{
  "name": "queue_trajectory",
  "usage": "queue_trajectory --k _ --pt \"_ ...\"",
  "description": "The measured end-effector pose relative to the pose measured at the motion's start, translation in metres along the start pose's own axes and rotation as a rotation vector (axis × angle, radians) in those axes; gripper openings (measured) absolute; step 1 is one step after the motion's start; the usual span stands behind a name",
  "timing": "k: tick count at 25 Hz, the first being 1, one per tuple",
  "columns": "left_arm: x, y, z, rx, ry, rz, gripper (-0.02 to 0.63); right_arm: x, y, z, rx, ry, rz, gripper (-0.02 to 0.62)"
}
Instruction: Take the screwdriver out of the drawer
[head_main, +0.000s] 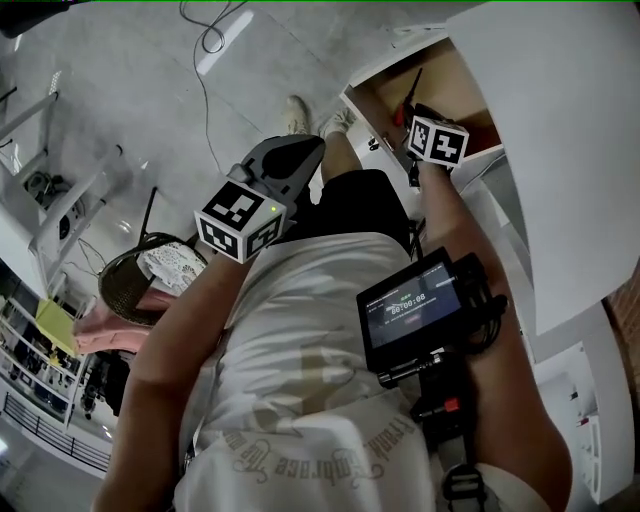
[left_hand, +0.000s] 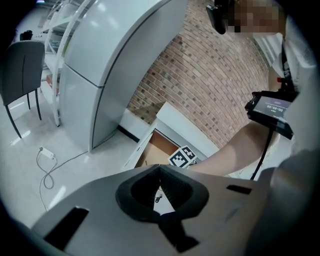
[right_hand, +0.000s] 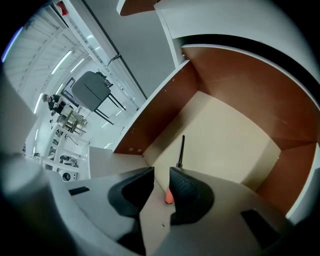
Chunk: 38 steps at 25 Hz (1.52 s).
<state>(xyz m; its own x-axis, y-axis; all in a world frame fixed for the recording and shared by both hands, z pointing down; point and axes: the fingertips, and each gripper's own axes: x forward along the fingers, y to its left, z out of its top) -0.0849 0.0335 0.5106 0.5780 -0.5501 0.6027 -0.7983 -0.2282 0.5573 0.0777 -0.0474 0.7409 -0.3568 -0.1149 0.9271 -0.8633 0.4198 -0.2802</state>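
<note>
The drawer (head_main: 385, 97) stands pulled out under a white top, its pale bottom (right_hand: 235, 135) and brown walls in full sight. A screwdriver lies in it, with a black shaft (right_hand: 181, 149) and an orange handle end (right_hand: 169, 196); in the head view it is a thin dark line (head_main: 414, 86). My right gripper (right_hand: 161, 176) points steeply down into the drawer just over the handle. Its jaws stand apart, and the handle shows in the gap beside the right pad. My left gripper (left_hand: 160, 169) hangs over the floor, away from the drawer (left_hand: 154, 147), its tips meeting on nothing.
A white slab (head_main: 560, 130) overhangs the drawer on the right. A tall white cabinet (left_hand: 100, 60) and a brick wall (left_hand: 215, 75) stand behind it. A cable (left_hand: 47, 165) lies on the floor, a dark chair (left_hand: 20, 65) farther off. A wicker basket (head_main: 125, 285) sits at my left.
</note>
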Motion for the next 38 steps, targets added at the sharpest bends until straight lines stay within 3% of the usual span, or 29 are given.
queue_trajectory --k 7,15,23,28,38 --pt "0.011 0.029 -0.012 -0.07 -0.014 0.032 0.021 0.046 -0.008 0.001 -0.005 0.051 -0.014 0.103" --pt "0.006 0.024 -0.021 -0.126 -0.005 0.065 0.021 0.054 -0.026 -0.006 0.003 0.104 -0.06 0.114" --pt "0.0 0.012 -0.028 -0.159 0.009 0.083 0.021 0.06 -0.036 -0.012 0.092 0.13 -0.104 0.12" --pt "-0.002 0.009 -0.028 -0.161 0.015 0.085 0.021 0.058 -0.039 -0.011 0.131 0.118 -0.115 0.091" --pt "0.005 0.007 -0.026 -0.097 0.044 0.047 0.021 0.058 -0.024 -0.014 0.076 0.087 -0.021 0.072"
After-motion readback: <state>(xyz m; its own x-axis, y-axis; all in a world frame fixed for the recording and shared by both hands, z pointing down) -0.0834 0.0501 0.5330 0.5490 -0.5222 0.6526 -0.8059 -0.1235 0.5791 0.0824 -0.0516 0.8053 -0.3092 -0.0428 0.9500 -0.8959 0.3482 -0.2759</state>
